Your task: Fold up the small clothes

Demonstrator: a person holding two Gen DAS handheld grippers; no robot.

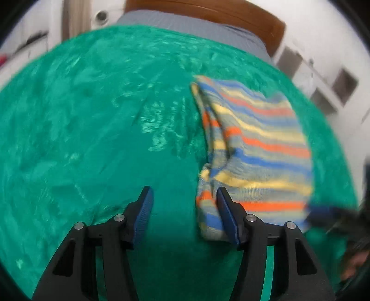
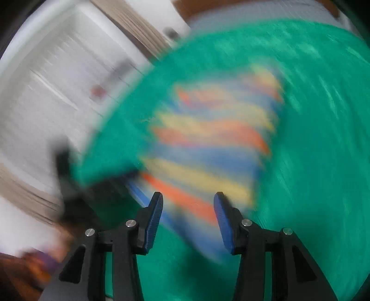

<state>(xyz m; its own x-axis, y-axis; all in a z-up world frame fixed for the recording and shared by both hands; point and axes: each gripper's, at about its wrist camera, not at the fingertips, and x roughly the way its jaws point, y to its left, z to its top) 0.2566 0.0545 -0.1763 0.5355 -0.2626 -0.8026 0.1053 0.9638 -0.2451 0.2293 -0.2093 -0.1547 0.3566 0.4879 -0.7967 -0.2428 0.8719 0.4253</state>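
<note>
Striped garment (image 1: 254, 148): a small folded piece of clothing in blue, orange, yellow and grey stripes is lying on the green cover, right of centre in the left wrist view, with a bunched, creased edge running down its left side.
Green cover (image 1: 92, 139): a plush green cloth is spreading over the surface under the garment; whether a tabletop or something else is carrying it cannot be told.
Left claw (image 1: 183, 196): its jaws are standing apart with only green cover showing between them; the right finger's tip is sitting at the garment's lower left edge, and whether it is touching the cloth cannot be told.
Right claw (image 2: 188, 199): its jaws are standing apart and gripping nothing; the striped garment (image 2: 208, 143) is showing between and beyond the fingertips, heavily smeared by blur.
Right wrist view: everything past the fingers is blurring, so cloth edges are not readable.
Background: white furniture (image 1: 323, 76) and a brown wooden edge (image 1: 208, 11) are showing beyond the cover.
</note>
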